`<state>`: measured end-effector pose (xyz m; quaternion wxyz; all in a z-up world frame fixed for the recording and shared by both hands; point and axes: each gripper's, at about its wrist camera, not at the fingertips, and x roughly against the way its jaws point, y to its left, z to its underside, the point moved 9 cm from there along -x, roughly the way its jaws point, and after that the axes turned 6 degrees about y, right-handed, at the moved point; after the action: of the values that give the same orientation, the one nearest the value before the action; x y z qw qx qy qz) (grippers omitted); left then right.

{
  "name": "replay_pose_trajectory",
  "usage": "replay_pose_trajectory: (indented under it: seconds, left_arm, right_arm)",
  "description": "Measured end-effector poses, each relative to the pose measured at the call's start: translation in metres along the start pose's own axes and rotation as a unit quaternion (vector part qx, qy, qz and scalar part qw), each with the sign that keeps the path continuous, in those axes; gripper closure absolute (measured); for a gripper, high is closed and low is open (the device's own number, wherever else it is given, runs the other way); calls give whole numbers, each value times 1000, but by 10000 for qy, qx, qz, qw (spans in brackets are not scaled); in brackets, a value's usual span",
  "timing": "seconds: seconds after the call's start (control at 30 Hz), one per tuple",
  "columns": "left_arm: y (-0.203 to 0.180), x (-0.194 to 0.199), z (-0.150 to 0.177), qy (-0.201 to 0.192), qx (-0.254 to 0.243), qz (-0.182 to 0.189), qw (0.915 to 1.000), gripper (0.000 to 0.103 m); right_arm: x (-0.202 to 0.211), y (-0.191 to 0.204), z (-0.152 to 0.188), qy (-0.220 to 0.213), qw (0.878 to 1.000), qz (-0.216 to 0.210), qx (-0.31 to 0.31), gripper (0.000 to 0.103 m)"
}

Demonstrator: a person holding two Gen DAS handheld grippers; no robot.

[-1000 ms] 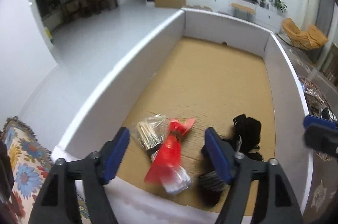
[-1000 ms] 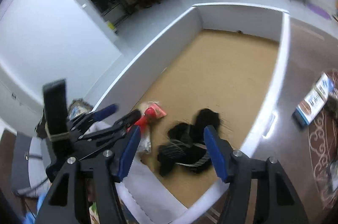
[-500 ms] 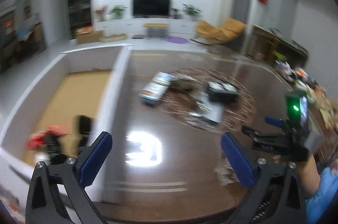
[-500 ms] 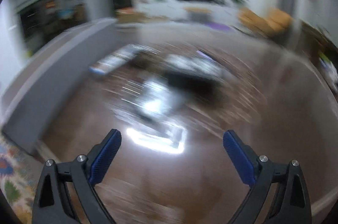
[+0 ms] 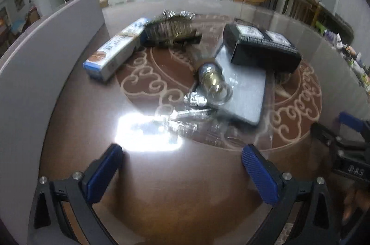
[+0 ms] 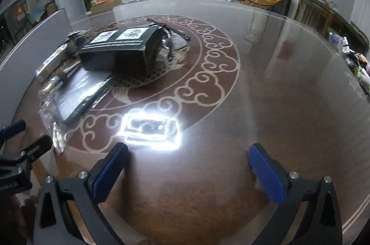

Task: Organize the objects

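On the glossy brown table [image 5: 185, 187] lie a long blue and white box [image 5: 113, 50], a dark foil packet [image 5: 171, 32], a black box [image 5: 261, 48], a flat grey pack [image 5: 245, 92] and a gold item in clear wrap [image 5: 211, 81]. My left gripper [image 5: 182, 152] hovers open in front of them, with only bare table between its fingers. My right gripper [image 6: 188, 149] hangs further right over bare table; its jaws are opening, with nothing between them. In the right wrist view the black box [image 6: 115, 48] and grey pack [image 6: 78, 101] sit far left.
The white wall of a big bin [image 5: 34, 64] rises along the table's left side. Crinkled clear plastic [image 5: 185, 122] lies just ahead of the left gripper. Small bottles and packets [image 6: 356, 60] crowd the table's far right edge. A lamp glare [image 6: 150, 129] shines on the tabletop.
Both grippers swung right, away from the white bin with the red packet and black items, to over the brown table. Both sets of jaws opened wider.
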<state>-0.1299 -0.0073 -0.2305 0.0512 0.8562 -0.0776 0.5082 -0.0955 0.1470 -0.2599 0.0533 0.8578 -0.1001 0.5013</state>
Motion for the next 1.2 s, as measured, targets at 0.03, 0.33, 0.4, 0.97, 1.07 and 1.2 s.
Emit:
replay_pose_trajectory:
  seconds: [0.03,0.33,0.4,0.97,1.07,1.2]
  left_arm:
    - [-1,-1,-1,-1,-1,23,10000,0]
    - [-1,3,4,-26,13,17,10000,0]
    - [0,3,4,-26,11,20,10000,0]
    - [-1,3,5,-28,3,23,10000,0]
    - [-1,3,5,-28,4,25,10000,0]
    - [0,3,5,-28,1,25,10000,0]
  right_arm:
    - [2,-1,0,0,10000,-3,-3,0]
    - [-1,0,-1,3,10000,1,-1,0]
    - [-1,-1,0,2,10000,1,-1,0]
    - [-3,-1,1,-3,10000,0,4,0]
    - [-3,-1,1,-4,10000,0,5,0]
    - [-2,-2,1,-5,10000,0,5,0]
